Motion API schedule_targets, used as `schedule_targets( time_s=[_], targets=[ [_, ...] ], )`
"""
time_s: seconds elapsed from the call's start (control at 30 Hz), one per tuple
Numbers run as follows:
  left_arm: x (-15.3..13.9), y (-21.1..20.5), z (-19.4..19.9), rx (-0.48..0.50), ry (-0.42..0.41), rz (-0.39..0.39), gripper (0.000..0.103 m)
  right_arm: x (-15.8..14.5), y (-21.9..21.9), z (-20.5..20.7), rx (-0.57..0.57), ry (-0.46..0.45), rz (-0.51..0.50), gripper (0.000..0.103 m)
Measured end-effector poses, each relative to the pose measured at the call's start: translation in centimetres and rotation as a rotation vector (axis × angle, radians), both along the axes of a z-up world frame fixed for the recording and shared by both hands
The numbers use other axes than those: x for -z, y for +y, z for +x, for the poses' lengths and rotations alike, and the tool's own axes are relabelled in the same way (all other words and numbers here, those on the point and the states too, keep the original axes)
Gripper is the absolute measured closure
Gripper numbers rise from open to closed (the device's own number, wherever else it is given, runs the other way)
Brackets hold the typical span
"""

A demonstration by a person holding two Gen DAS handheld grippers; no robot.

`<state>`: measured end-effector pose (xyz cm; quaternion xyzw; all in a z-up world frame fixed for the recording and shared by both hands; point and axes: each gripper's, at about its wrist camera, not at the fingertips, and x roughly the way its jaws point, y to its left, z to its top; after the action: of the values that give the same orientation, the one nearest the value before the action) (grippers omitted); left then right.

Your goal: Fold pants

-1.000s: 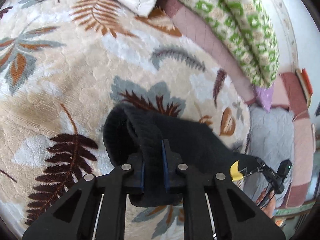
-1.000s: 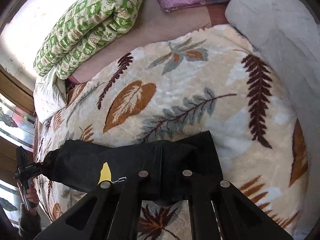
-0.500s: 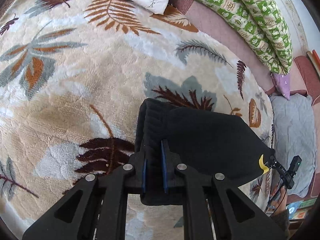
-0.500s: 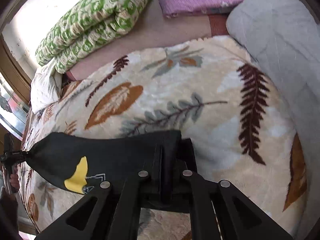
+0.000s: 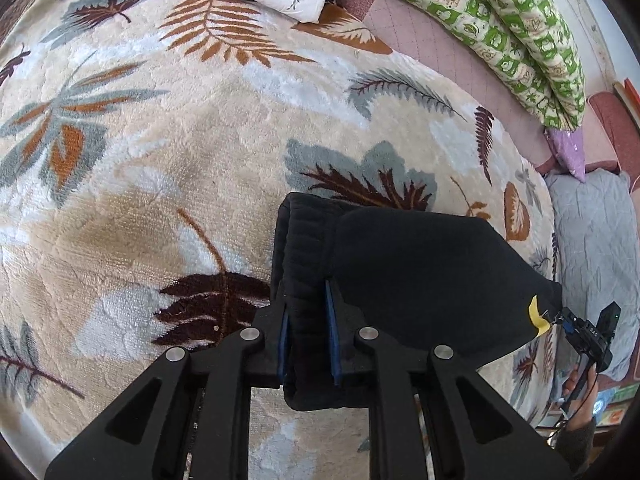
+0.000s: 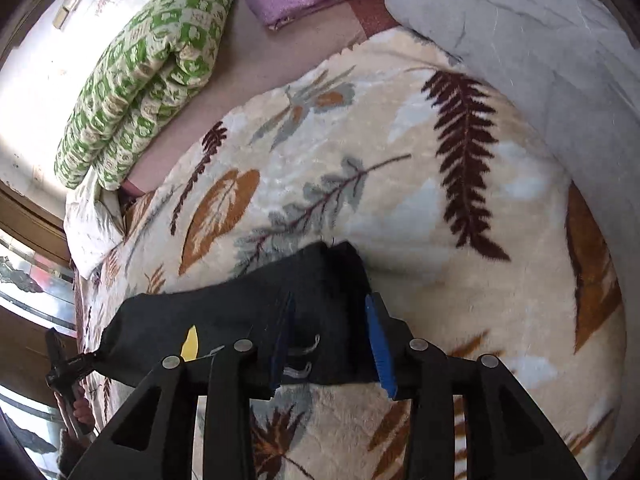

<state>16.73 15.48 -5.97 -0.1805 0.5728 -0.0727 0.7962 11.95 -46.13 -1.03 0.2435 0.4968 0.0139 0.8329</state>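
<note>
Two grippers on pants [image 5: 420, 280] | right gripper [image 6: 332, 336] jaws just opened, cloth loose between | left gripper [image 5: 306, 336] clamped on waistband | fold laid on blanket [image 5: 200, 184], release underway

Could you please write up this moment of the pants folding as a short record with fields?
garment: black pants, folded, lying on the leaf-print blanket
left hand-held gripper: shut on the ribbed waistband end
right hand-held gripper: jaws have just been opening; cloth lies between them, pads no longer pressing
marking: yellow patch on the pants
surroundings: green patterned quilt, grey bedding
</note>
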Motion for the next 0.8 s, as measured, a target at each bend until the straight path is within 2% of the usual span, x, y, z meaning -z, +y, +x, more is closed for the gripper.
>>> schedule_targets(
  time_s=[0.07, 0.2, 0.3, 0.4, 0.5, 0.57, 0.63, 0.77, 0.8],
  targets=[
    [0.1, 0.1, 0.1, -0.008, 0.005, -0.009, 0.09, 0.4, 0.4, -1.2, 0.014, 0.008, 0.013, 0.064],
    [0.2, 0.3, 0.1, -0.026, 0.014, -0.035, 0.09, 1.3, 0.2, -2.0, 0.062, 0.024, 0.132, 0.064],
    [0.1, 0.1, 0.0, -0.01, 0.011, -0.022, 0.09, 2.0, -0.2, -1.9, 0.119, 0.081, 0.22, 0.064],
    [0.2, 0.1, 0.1, -0.006, 0.012, -0.023, 0.09, 1.7, -1.7, -4.4, 0.253, 0.044, 0.331, 0.064],
    [0.2, 0.3, 0.1, -0.011, 0.013, -0.032, 0.09, 2.9, -2.0, -5.8, 0.313, 0.062, 0.468, 0.064],
    [0.2, 0.3, 0.0, -0.012, 0.019, -0.035, 0.09, 3.5, -1.9, -5.8, 0.35, 0.036, 0.577, 0.064],
    [0.1, 0.2, 0.0, -0.005, 0.022, -0.032, 0.09, 3.9, -1.9, -5.3, 0.395, 0.032, 0.593, 0.062],
    [0.1, 0.2, 0.0, -0.008, 0.019, -0.027, 0.09, 6.3, -1.7, -4.7, 0.517, 0.107, 0.656, 0.06],
    [0.1, 0.3, 0.0, -0.021, 0.023, -0.036, 0.09, 6.5, -1.8, -4.8, 0.543, 0.086, 0.667, 0.06]
  ],
)
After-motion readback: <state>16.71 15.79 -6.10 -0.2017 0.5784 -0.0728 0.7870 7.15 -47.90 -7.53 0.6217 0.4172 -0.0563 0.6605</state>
